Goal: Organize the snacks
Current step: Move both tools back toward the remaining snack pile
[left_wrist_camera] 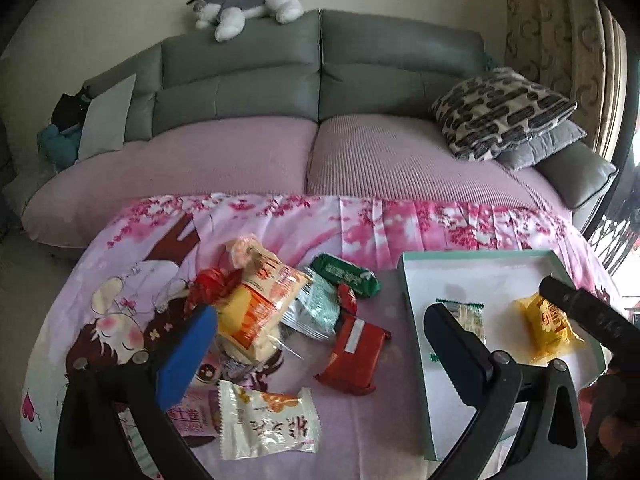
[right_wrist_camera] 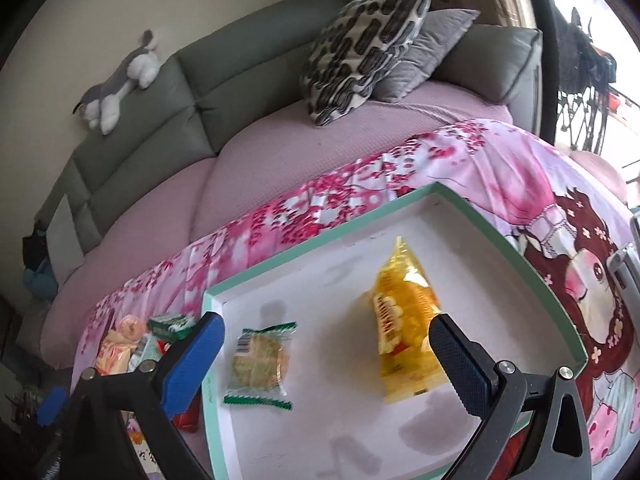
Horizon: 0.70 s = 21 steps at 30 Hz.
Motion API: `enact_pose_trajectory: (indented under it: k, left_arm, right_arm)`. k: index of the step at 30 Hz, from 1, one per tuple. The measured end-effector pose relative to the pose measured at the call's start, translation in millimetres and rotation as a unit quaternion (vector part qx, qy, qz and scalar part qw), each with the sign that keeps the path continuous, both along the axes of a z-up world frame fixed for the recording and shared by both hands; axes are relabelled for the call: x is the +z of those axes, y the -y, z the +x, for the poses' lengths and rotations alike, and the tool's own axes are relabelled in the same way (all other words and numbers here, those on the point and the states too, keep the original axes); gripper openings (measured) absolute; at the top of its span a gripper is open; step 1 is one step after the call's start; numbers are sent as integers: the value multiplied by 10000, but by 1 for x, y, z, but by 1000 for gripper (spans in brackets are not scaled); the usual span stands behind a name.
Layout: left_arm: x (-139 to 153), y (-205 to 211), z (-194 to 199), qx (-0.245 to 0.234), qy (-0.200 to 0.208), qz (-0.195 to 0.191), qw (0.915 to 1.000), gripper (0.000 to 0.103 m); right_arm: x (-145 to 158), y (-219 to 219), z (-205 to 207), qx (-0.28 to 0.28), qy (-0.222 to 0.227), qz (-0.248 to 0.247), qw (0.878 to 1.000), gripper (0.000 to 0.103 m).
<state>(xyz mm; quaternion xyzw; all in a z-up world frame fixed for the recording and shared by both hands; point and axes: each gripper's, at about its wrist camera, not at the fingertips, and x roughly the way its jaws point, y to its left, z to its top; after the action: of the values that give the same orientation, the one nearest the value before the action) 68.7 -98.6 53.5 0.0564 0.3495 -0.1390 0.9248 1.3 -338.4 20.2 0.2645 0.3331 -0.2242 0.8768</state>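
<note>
Left wrist view. The left gripper [left_wrist_camera: 320, 344] is hovering with its jaws spread wide, grasping nothing, above a pile of snack packets [left_wrist_camera: 280, 312] that is lying on a pink cartoon-print cloth [left_wrist_camera: 360, 228]. Between the fingers, an orange-and-white bag [left_wrist_camera: 256, 308] is sitting at 11 o'clock, a red wrapper [left_wrist_camera: 354, 356] near centre, and a white packet with orange print [left_wrist_camera: 268, 424] at 7 o'clock. A green packet [left_wrist_camera: 348, 276] is lying at 12 o'clock from the pile. At 3 o'clock, a shallow white tray with a teal rim [left_wrist_camera: 416, 340] is holding a yellow packet [left_wrist_camera: 546, 328] and a clear green-edged packet [left_wrist_camera: 468, 316], the latter partly hidden behind the right-side finger. The other tool's dark finger [left_wrist_camera: 588, 316] is reaching in at 3 o'clock, over the tray. A grey sofa [left_wrist_camera: 320, 64] is running across the back, a plush toy [left_wrist_camera: 248, 4] lying on top.

Right wrist view. The right gripper [right_wrist_camera: 326, 356] is hanging released, jaws wide apart and empty, over the tray [right_wrist_camera: 328, 240]. The green-edged packet [right_wrist_camera: 260, 364] is lying just right of the left-side finger; the yellow packet [right_wrist_camera: 404, 320] is lying at 1 o'clock, touching the right-side finger's tip in the picture. The pile [right_wrist_camera: 132, 340] is showing at 9 o'clock, outside the tray. A patterned cushion [right_wrist_camera: 360, 48] is leaning on the sofa at 12 o'clock.
</note>
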Motion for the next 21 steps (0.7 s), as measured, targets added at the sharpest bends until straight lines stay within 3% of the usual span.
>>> enact_pose_trajectory:
  k: [4,12,21]
  left_arm:
    - [9,-18,-1,250,161,63,9995,103]
    - [18,-74,-3,960,214,712,9926,103]
    - [3,-138,-6,1575,-194,540,9858,103]
  right_arm:
    - [1,-9,2,13,-49,-156,9999,103]
    - [2,-27,11,280,-86,-73,9995,103]
    - [-4,-64,25,819,-255,-162,9962,103]
